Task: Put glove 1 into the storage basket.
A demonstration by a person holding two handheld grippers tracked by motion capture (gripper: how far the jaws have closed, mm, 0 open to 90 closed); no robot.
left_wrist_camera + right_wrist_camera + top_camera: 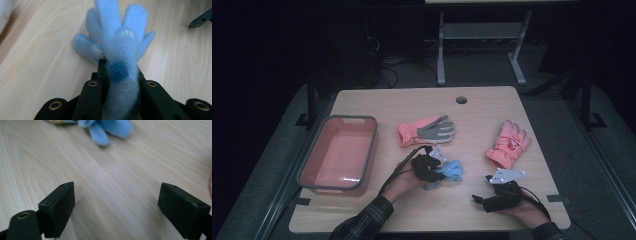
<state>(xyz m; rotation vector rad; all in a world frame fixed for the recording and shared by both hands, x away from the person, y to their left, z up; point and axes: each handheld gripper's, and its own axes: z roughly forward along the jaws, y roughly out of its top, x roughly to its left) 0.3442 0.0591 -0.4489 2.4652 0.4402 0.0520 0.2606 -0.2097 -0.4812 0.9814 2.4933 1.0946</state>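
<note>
And here we are in what looks like a lab or a recording room, dim all around, light falling on a pale wood-grain bench (482, 105) with a round cable hole (461, 99) near its far edge. Beyond that far edge, grey carpet (477, 70), a tangle of cables (388, 62) on the floor, and the metal legs of another desk (441, 50). Black stand feet (304, 120) flank the bench's left and right edges, and strips of dark tape (557, 198) mark its near corners. A staged work station, not a home.
</note>
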